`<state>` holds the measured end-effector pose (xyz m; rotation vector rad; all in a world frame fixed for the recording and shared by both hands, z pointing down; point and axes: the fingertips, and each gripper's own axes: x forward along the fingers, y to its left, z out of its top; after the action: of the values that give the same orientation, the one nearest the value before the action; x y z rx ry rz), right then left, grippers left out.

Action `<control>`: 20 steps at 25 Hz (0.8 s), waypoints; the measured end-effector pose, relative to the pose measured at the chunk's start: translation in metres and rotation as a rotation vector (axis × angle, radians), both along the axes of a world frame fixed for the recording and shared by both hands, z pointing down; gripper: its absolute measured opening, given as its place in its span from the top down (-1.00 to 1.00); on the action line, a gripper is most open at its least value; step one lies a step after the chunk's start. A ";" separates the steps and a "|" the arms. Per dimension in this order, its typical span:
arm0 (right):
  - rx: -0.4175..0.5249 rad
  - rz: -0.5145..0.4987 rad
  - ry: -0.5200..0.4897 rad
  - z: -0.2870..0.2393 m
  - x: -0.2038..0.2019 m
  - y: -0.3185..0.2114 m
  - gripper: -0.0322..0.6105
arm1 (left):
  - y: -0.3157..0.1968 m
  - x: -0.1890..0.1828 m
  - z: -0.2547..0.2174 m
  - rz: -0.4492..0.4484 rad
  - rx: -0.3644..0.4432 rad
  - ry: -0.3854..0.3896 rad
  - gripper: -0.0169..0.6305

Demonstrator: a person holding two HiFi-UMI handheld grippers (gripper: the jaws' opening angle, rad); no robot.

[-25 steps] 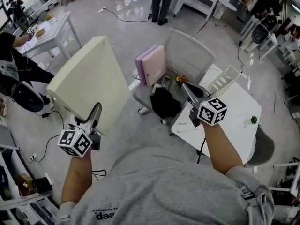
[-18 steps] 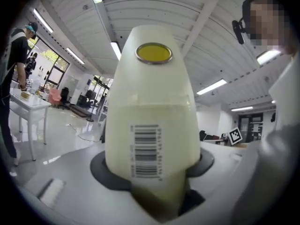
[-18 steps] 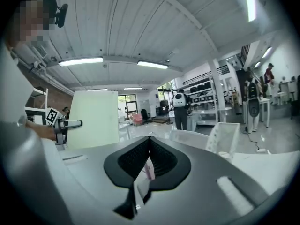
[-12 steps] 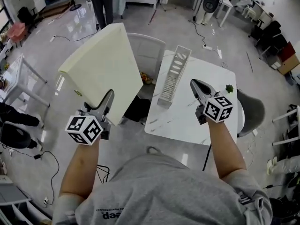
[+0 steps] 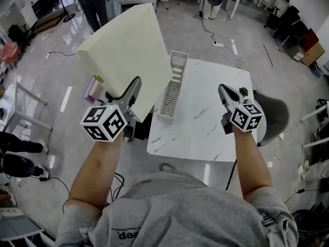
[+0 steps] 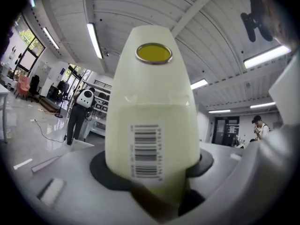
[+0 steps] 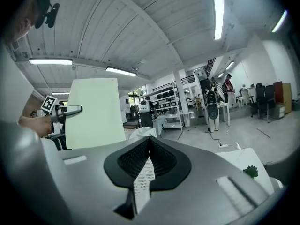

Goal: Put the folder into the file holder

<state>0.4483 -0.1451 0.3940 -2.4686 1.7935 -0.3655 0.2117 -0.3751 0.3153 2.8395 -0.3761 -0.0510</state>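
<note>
Carry step: folder (image 5: 123,50) held aloft, not yet brought into the file holder (image 5: 172,89).
The cream folder is clamped at its lower spine end by the left claw (image 5: 134,84) and raised off the tabletop's (image 5: 211,117) left edge, just beside the white holder. The right claw (image 5: 224,92) is pressed together, empty, above the tabletop. Next, as judged: the folder must be swung over the holder, lined up with a slot and lowered in.

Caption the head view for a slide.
Left gripper holds a cream folder near the white file holder on the table; right gripper shut, empty.
</note>
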 end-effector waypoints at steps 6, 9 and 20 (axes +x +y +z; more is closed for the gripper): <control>0.012 0.011 -0.024 0.004 0.043 0.009 0.89 | 0.015 0.042 -0.007 -0.002 0.004 -0.007 -0.07; 0.017 0.009 -0.029 0.000 0.058 0.009 0.89 | 0.017 0.057 -0.007 -0.013 0.010 -0.028 -0.07; 0.001 0.003 -0.043 0.015 0.089 0.010 0.89 | 0.019 0.092 0.014 -0.071 0.050 -0.060 -0.07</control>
<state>0.5373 -0.1348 0.4089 -2.4427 1.7735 -0.4148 0.3037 -0.3561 0.3291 2.8819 -0.4948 0.0104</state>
